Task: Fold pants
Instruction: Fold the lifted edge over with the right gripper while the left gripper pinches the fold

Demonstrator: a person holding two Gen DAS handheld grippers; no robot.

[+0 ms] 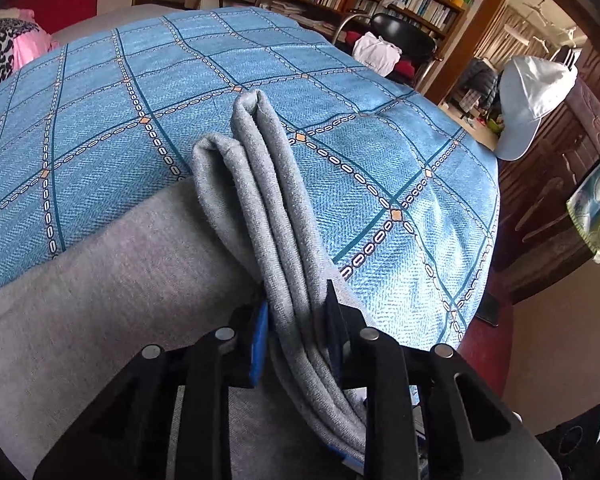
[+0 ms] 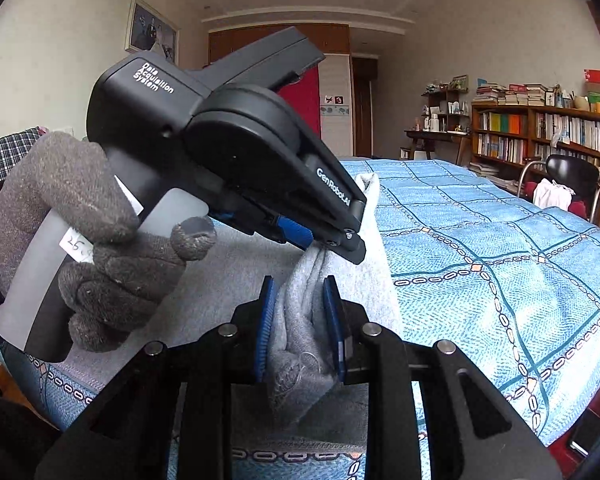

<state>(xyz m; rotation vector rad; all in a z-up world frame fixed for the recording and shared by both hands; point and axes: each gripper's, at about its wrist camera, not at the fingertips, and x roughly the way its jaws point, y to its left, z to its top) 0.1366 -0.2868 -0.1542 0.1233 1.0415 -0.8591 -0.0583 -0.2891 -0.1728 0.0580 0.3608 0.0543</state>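
Left hand-held gripper [image 1: 296, 312]: I read its jaws as drawn nearly together, clamped on a folded bundle of the grey pants [image 1: 268, 208]. Several layers of cloth stand on edge between the blue pads [image 1: 260, 340].
Left hand-held gripper, outside view: in the right wrist view I see it [image 2: 332, 246] angled downward from the upper left, its tip buried in the bunched grey cloth. A grey-gloved hand [image 2: 96, 240] grips its handle.
Right hand-held gripper [image 2: 300, 304]: jaws close together, pinching a gathered wad of the same pants [image 2: 300, 344]. The cloth fills the gap between both blue pads [image 2: 266, 328] and sags beneath them.
Gripper spacing: the two tips sit just beside each other on the same bunch of cloth, the left one slightly farther from my right camera.
Pants, location: they lie on the bed, on the blue checked bedspread [image 1: 380, 184], near its edge. The clamped part is lifted into a ridge; the rest spreads flat to the left in the left wrist view.
Pants, fold state: doubled layers with rounded fold edges showing at the far end of the ridge.
Background: bookshelf [image 2: 540, 136] against the far wall, black chair [image 2: 568, 172] in front of it, pale cap [image 1: 536, 100] hanging beyond the bed's corner.
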